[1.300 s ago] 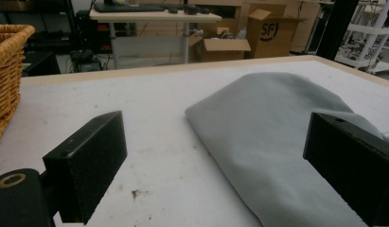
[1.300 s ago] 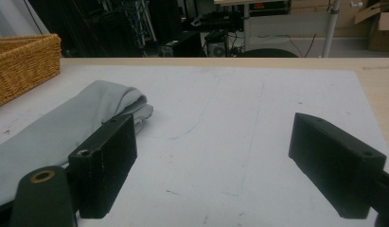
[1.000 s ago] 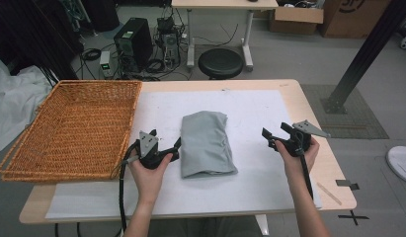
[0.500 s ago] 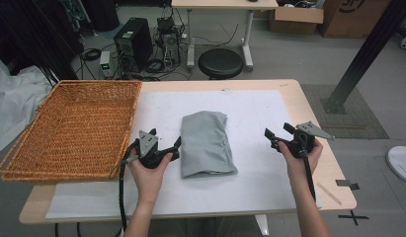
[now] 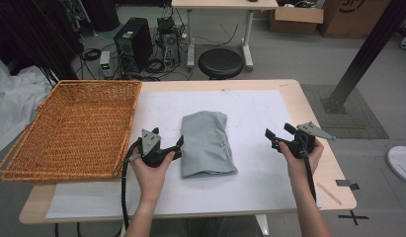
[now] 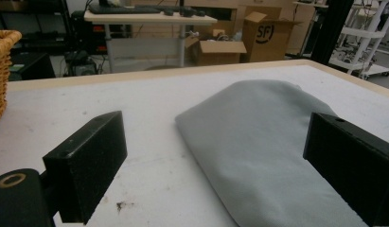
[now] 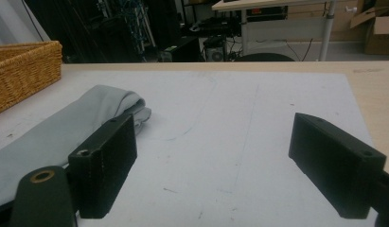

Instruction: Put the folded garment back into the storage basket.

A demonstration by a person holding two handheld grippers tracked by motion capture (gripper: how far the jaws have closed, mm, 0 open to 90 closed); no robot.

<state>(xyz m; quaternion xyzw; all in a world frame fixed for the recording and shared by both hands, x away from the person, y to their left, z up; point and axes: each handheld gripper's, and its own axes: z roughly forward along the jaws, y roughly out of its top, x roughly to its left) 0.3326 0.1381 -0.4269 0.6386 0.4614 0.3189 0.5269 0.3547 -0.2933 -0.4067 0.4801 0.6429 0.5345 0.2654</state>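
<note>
A folded grey cloth [image 5: 206, 143] lies lengthwise in the middle of the white mat [image 5: 255, 108]. My left gripper [image 5: 178, 148] rests on the mat at the cloth's left edge and is open, with its jaws pointing at the cloth. In the left gripper view the cloth [image 6: 263, 142] spreads between and beyond the open jaws of this gripper [image 6: 213, 142]. My right gripper [image 5: 278, 132] is held open well to the right of the cloth, apart from it. The right gripper view has its open gripper [image 7: 216, 151] over bare mat, with the cloth [image 7: 64, 127] off to the left.
A large wicker basket [image 5: 67, 128] takes up the table's left side, near the left gripper. Bare mat lies between the cloth and the right gripper. A stool [image 5: 220, 63], a computer tower [image 5: 134, 47] and cables sit on the floor beyond the far edge.
The right gripper has drifted slightly to the right, away from the cloth. The left gripper and the cloth have stayed where they were.
</note>
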